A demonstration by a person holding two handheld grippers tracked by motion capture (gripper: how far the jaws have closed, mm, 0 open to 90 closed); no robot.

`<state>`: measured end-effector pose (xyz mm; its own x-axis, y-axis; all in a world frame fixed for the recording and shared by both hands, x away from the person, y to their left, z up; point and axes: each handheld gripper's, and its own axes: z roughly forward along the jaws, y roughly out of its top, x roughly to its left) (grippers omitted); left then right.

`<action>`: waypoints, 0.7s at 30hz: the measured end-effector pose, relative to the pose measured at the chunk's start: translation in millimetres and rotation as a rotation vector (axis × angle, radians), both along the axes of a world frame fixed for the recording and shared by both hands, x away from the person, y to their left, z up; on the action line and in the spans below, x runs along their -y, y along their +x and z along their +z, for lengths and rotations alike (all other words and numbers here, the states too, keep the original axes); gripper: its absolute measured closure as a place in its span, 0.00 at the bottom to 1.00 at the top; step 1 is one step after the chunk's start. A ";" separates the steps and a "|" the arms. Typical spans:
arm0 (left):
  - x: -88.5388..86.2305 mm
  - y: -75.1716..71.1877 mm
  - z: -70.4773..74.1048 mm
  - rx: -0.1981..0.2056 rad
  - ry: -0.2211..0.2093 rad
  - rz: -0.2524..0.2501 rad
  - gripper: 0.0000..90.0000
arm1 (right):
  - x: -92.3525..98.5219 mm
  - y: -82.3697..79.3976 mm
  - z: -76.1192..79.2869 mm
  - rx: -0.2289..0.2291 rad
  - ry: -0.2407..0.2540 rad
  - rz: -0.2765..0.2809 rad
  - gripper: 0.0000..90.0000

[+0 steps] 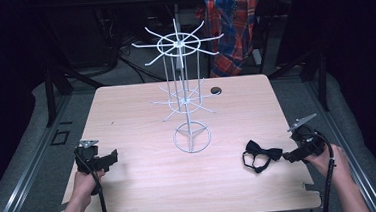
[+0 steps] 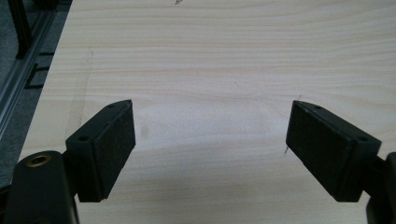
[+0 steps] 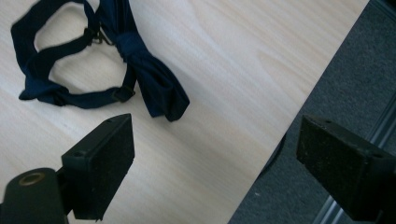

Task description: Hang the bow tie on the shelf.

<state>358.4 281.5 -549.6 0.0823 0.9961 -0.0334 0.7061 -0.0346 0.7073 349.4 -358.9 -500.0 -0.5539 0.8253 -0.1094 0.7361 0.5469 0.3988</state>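
Observation:
A dark navy bow tie (image 1: 260, 154) with its looped neck strap lies flat on the wooden table (image 1: 146, 189), right of centre near the front. My right gripper (image 1: 290, 155) sits just right of it at the table's right edge, open, with bare table between its jaws. In the right gripper view the bow tie (image 3: 140, 60) lies ahead and to the left of the open right gripper (image 3: 212, 147). A white wire display stand (image 1: 187, 91) with two tiers of hooks rises from the table's middle. My left gripper (image 1: 110, 159) is open over bare wood at the front left, as the left gripper view shows (image 2: 210, 135).
A round cable hole (image 1: 216, 90) is in the table behind the stand. A red and blue plaid cloth (image 1: 232, 17) hangs beyond the far edge. Grey carpet and metal rails (image 1: 24, 162) flank the table; the floor (image 3: 345, 79) lies under my right jaw.

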 end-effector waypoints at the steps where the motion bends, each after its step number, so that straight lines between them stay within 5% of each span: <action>1: 0.0 0.0 0.2 0.002 -0.003 -0.001 0.18 | 0.6 0.4 0.5 0.010 0.005 -0.001 0.13; 9: -0.6 -1.0 0.6 0.002 -0.013 -0.003 0.18 | -11.8 9.0 1.7 0.051 0.056 0.030 0.14; 21: -13.7 -10.2 -2.0 -0.017 -0.028 0.002 0.18 | -42.5 26.9 -7.8 -0.003 0.052 0.097 0.15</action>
